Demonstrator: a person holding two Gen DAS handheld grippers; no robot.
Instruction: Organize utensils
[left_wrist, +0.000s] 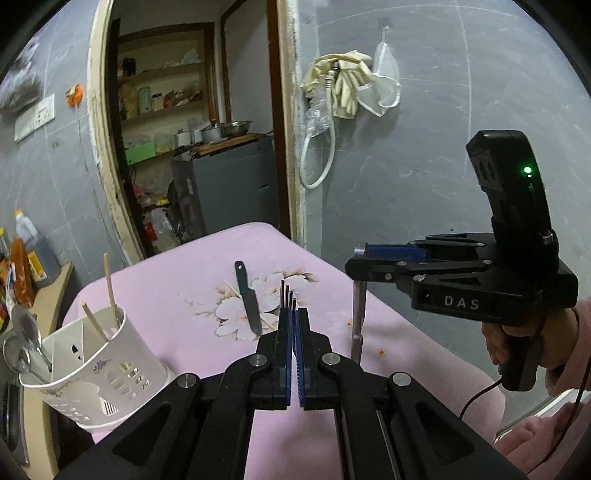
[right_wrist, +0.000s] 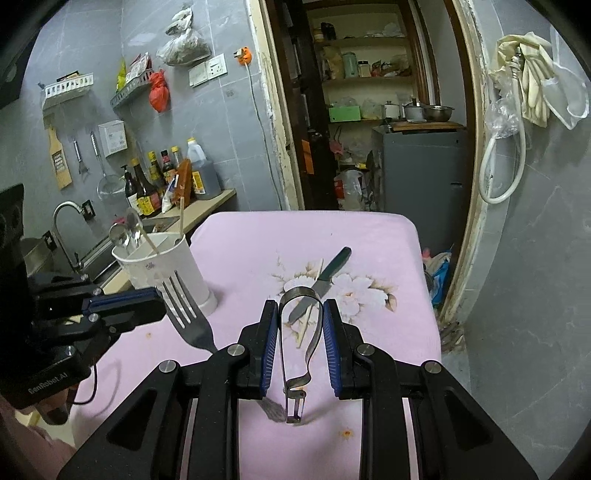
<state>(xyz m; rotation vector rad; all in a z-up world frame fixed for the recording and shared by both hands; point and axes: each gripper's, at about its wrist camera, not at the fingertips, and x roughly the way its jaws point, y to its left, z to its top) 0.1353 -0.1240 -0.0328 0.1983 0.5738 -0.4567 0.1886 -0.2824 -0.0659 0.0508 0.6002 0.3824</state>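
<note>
Left gripper (left_wrist: 294, 314) clamped on a steel four-tined fork (right_wrist: 186, 312); right gripper (right_wrist: 300, 314) pinching a looped metal peeler (right_wrist: 297, 354) above the pink floral tablecloth (right_wrist: 369, 240), green-handled knife (right_wrist: 321, 280) beyond, white perforated utensil holder (right_wrist: 166, 266) at left.

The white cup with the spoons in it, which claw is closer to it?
Left. The left claw, clamping a fork, is right beside the white cup. The right claw, around a metal peeler, is farther off, over the table's middle.
</note>
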